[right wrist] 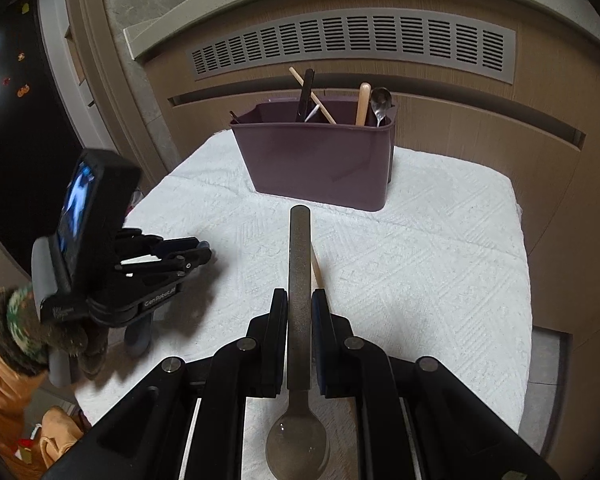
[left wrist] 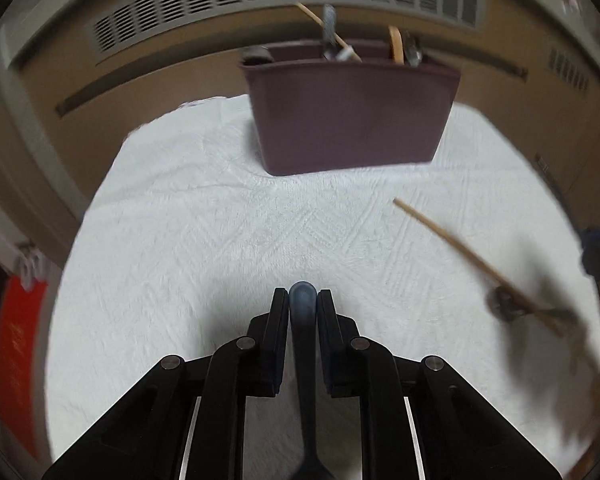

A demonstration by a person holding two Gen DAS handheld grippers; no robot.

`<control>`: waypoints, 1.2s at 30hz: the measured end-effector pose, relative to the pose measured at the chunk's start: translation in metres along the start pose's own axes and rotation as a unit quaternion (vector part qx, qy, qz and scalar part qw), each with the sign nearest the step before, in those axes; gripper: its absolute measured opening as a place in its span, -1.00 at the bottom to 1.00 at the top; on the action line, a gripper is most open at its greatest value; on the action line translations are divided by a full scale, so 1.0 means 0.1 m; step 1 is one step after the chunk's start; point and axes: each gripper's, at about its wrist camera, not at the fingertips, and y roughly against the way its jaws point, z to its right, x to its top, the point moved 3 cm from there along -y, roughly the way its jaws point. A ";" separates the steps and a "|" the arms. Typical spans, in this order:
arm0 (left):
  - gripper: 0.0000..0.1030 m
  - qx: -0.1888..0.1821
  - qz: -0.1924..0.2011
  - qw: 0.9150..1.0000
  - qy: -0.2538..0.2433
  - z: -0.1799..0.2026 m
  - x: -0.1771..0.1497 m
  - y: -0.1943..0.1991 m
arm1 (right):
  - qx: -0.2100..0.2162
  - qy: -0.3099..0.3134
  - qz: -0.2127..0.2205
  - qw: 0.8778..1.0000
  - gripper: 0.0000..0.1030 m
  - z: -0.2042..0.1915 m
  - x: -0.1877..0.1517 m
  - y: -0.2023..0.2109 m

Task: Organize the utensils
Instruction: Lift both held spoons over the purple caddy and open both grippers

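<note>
My left gripper (left wrist: 303,304) is clamped on a dark blue-handled utensil (left wrist: 302,308); the rounded handle tip pokes out just past the fingertips, and the rest runs back between the fingers toward the camera. Which kind of utensil it is I cannot tell, the far end is cut off. My right gripper (right wrist: 300,304) is clamped on a metal spoon (right wrist: 299,280), handle pointing forward toward the purple caddy (right wrist: 320,160), bowl back under the camera.

The caddy is my landmark. It stands upright at the far edge of the white towel (right wrist: 420,260), in front of a brown panel with a vent grille (right wrist: 352,40). Inside it: a wooden stick and a black handle leaning in the left part, a wooden handle and a silver spoon (right wrist: 380,104) upright at the right end. Compartment walls are hard to read.

Both grippers are on the near side of the caddy, well apart from it. In the right wrist view the left gripper sits near-left of the caddy over the towel edge, held by a gloved hand (right wrist: 72,344). A thin wooden chopstick (right wrist: 316,268) lies on the towel on the near side of the caddy, just beside the spoon handle. The left wrist view is blurred on its right side.
</note>
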 end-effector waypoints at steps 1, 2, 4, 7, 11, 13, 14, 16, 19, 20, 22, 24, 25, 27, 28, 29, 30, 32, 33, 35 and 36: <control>-0.71 -0.009 0.009 1.000 0.014 -0.03 -0.02 0.08 | 0.000 0.002 0.002 1.000 -0.77 -0.03 0.00 0.03; -0.71 -0.017 0.026 0.999 0.025 -0.06 -0.03 0.19 | 0.000 0.004 0.005 1.000 -0.77 -0.04 0.00 0.06; -0.71 -0.026 0.054 0.998 0.037 -0.12 0.01 0.39 | -0.002 0.006 0.014 1.000 -0.77 -0.08 0.01 0.14; -0.71 -0.039 0.100 0.993 0.050 -0.14 0.07 0.73 | 0.001 0.007 0.029 1.000 -0.77 -0.13 0.02 0.26; -0.71 -0.043 0.156 0.986 0.048 -0.10 0.14 1.19 | 0.006 0.008 0.050 0.999 -0.77 -0.20 0.07 0.44; -0.71 -0.043 0.172 0.983 0.043 -0.08 0.16 1.32 | 0.009 0.009 0.063 0.998 -0.77 -0.22 0.10 0.53; -0.71 -0.043 0.182 0.982 0.041 -0.07 0.18 1.40 | 0.010 0.009 0.069 0.998 -0.77 -0.24 0.12 0.56; -0.71 -0.045 0.192 0.979 0.041 -0.07 0.19 1.49 | 0.009 0.009 0.083 0.996 -0.77 -0.26 0.14 0.64; -0.72 -0.045 0.208 0.976 0.040 -0.08 0.21 1.64 | 0.007 0.011 0.100 0.995 -0.77 -0.28 0.17 0.73; -0.72 -0.045 0.212 0.975 0.039 -0.08 0.22 1.65 | 0.005 0.013 0.104 0.995 -0.77 -0.29 0.17 0.75; -0.72 -0.044 0.221 0.974 0.036 -0.07 0.24 1.70 | 0.001 0.017 0.111 0.994 -0.77 -0.31 0.18 0.78; -0.72 -0.041 0.227 0.972 0.033 -0.05 0.25 1.74 | -0.002 0.020 0.115 0.993 -0.77 -0.32 0.18 0.80; -0.72 -0.040 0.230 0.972 0.031 -0.04 0.26 1.76 | -0.005 0.021 0.116 0.993 -0.77 -0.33 0.19 0.80; -0.72 -0.038 0.235 0.971 0.028 -0.01 0.26 1.81 | -0.008 0.023 0.118 0.993 -0.77 -0.33 0.18 0.81; -0.72 -0.038 0.236 0.971 0.028 -0.01 0.26 1.83 | -0.009 0.026 0.119 0.993 -0.77 -0.33 0.18 0.80; -0.72 -0.039 0.238 0.970 0.028 -0.01 0.27 1.84 | -0.014 0.029 0.120 0.992 -0.77 -0.33 0.17 0.79; -0.72 -0.040 0.239 0.970 0.029 0.00 0.27 1.86 | -0.016 0.031 0.118 0.992 -0.77 -0.32 0.16 0.77; -0.72 -0.039 0.242 0.969 0.028 0.01 0.25 1.88 | -0.022 0.032 0.108 0.993 -0.77 -0.29 0.12 0.69; -0.72 -0.039 0.242 0.969 0.028 0.01 0.25 1.89 | -0.025 0.029 0.099 0.994 -0.77 -0.26 0.10 0.63; -0.72 -0.040 0.242 0.969 0.026 0.02 0.24 1.89 | -0.028 0.015 0.086 0.996 -0.77 -0.18 0.05 0.54; -0.72 -0.040 0.243 0.969 0.024 0.03 0.25 1.90 | -0.027 0.008 0.083 0.996 -0.77 -0.14 0.04 0.52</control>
